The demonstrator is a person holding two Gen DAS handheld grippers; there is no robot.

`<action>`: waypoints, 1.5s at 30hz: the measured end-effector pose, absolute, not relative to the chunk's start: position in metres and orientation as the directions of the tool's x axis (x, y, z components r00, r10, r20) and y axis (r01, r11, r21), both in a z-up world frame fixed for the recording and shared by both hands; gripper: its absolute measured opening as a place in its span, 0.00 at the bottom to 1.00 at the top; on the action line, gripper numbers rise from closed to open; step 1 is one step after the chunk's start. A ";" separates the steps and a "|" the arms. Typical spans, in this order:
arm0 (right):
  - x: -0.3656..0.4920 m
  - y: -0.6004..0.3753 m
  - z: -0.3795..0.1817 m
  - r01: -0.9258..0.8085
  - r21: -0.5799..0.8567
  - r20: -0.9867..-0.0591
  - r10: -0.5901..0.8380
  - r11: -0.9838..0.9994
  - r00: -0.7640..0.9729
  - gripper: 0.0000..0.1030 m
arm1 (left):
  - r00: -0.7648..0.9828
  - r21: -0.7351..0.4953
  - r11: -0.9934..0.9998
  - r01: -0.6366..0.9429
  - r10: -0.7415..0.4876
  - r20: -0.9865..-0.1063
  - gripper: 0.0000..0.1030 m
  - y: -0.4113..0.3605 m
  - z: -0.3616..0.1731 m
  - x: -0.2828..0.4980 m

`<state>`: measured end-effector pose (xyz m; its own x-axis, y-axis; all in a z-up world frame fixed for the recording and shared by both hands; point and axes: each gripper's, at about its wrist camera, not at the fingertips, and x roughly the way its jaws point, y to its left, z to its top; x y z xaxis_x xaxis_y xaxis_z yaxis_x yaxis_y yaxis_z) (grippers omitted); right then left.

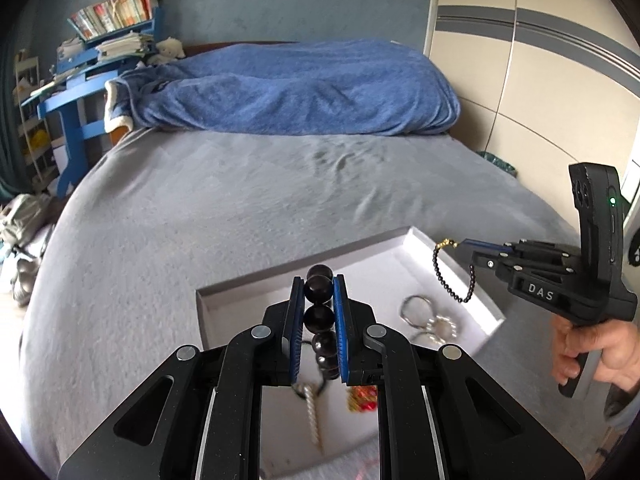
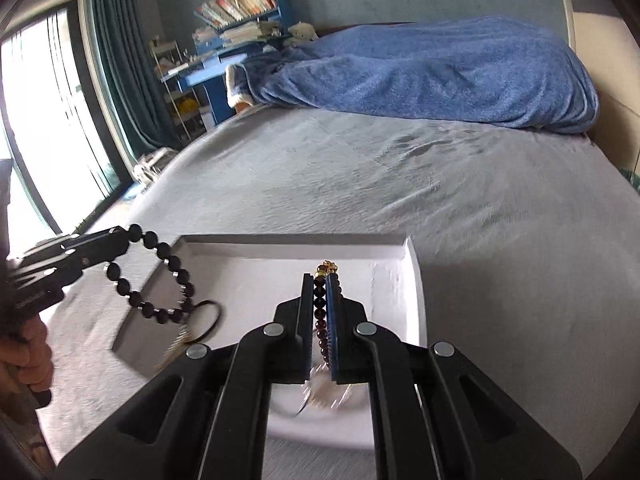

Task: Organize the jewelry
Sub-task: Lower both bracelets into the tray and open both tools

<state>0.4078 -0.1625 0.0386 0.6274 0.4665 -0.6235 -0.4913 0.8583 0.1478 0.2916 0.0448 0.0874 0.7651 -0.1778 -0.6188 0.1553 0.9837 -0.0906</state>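
Observation:
My left gripper (image 1: 319,280) is shut on a bracelet of large black beads (image 1: 319,314), which hangs over a shallow white box (image 1: 304,270) on the bed. Seen from the right wrist, that bracelet (image 2: 160,276) dangles as a loop from the left gripper (image 2: 122,234) above the box's left edge (image 2: 176,246). My right gripper (image 2: 319,278) is shut on a thin bracelet of small dark red beads (image 2: 321,320) with a gold end. In the left wrist view it (image 1: 460,244) holds that bracelet (image 1: 454,286) over the box's right wall. Silver rings (image 1: 416,308) lie in the box.
The box rests on a grey bed sheet (image 1: 240,200). A blue blanket (image 1: 300,84) is heaped at the head of the bed. A blue desk with books (image 1: 92,60) stands at the left and a wardrobe (image 1: 540,80) at the right. A hand (image 1: 600,348) holds the right gripper's handle.

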 end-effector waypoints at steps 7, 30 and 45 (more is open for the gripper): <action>0.438 -0.127 0.012 -0.490 0.007 -0.674 0.366 0.872 0.642 0.06 | 0.728 -0.172 0.973 0.152 -0.228 -0.647 0.14 0.062 0.062 0.323; 0.418 -0.115 -0.005 -0.514 0.081 -0.670 0.428 0.854 0.606 0.31 | 0.734 0.003 0.998 0.061 -0.043 -0.678 0.70 0.077 0.035 0.293; 0.330 -0.183 0.005 -0.435 0.165 -0.578 0.444 0.885 0.684 0.52 | 0.771 -0.049 0.998 0.030 -0.054 -0.634 0.77 0.076 0.048 0.201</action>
<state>0.3304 -0.1831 0.0047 0.6844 0.4441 -0.5783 -0.4353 0.8851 0.1646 0.2011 0.0761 0.0481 0.7710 -0.0544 -0.6345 0.0302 0.9983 -0.0490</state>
